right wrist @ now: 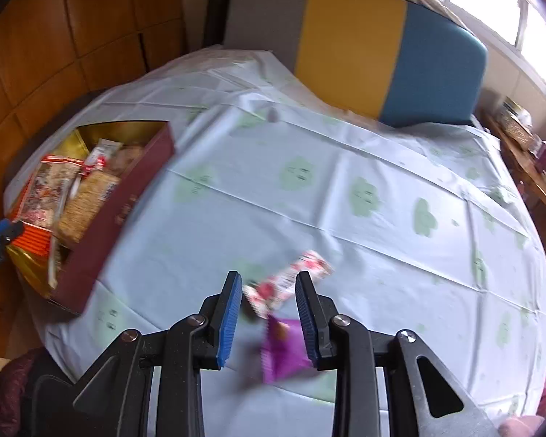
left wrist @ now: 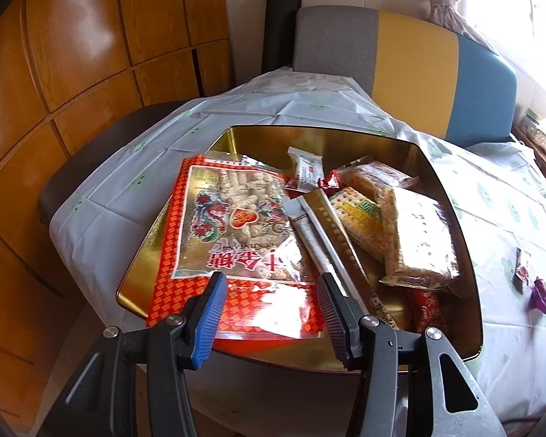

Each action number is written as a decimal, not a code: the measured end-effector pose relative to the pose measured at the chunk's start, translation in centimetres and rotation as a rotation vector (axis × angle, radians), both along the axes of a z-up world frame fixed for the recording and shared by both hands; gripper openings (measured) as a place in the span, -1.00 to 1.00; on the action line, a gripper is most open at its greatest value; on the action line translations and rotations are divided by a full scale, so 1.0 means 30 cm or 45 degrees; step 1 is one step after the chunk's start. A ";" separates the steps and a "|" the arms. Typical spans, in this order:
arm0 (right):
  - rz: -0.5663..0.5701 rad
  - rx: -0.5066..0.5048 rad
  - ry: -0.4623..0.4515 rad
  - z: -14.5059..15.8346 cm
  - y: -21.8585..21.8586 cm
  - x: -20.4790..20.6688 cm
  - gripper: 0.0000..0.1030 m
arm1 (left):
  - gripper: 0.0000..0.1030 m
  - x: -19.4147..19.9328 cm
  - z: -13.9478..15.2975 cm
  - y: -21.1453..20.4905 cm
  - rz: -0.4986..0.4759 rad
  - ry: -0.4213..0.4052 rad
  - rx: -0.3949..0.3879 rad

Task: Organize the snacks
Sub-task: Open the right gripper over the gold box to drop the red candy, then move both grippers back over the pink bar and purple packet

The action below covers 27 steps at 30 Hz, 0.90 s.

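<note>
A gold tin (left wrist: 345, 138) on the table holds several snack packets, among them a large red packet (left wrist: 222, 225) and a clear pack of crackers (left wrist: 418, 240). My left gripper (left wrist: 272, 277) hovers open over the tin's near edge, above the red packet, with nothing between its fingers. In the right wrist view the tin (right wrist: 120, 200) shows its dark red wall at the left. My right gripper (right wrist: 268, 275) is open over the cloth. A pink-and-white wrapped snack (right wrist: 291, 280) and a purple candy (right wrist: 280, 349) lie on the cloth beneath it, blurred, with no pad pressing on them.
A pale cloth with green prints (right wrist: 345, 189) covers the round table. A chair with a grey, yellow and blue back (right wrist: 349, 54) stands at the far side. Wooden cabinets (left wrist: 72, 73) are on the left. A cluttered shelf (right wrist: 527, 145) is on the right.
</note>
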State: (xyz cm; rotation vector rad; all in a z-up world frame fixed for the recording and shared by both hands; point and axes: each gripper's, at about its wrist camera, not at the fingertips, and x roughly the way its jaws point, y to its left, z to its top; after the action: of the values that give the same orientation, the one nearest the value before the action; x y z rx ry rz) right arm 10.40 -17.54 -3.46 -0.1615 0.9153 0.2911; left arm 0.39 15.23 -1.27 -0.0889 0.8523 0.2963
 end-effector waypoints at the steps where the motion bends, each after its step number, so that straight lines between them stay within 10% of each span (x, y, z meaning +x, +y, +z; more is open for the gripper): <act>1: -0.024 -0.016 0.001 -0.005 -0.033 0.000 -0.39 | 0.02 0.002 0.002 -0.008 -0.008 -0.001 0.003; 10: -0.375 0.050 0.087 -0.093 -0.304 0.040 -0.39 | 0.02 0.024 0.032 -0.105 -0.101 -0.007 0.054; 27: -0.460 0.090 0.122 -0.104 -0.356 0.058 -0.39 | 0.02 0.095 0.070 -0.344 -0.311 -0.014 0.121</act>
State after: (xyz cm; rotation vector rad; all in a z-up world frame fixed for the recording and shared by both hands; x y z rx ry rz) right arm 12.14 -28.22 -6.58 0.0846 1.0085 -0.0048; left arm 3.23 4.93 0.82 0.1020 0.8276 0.1066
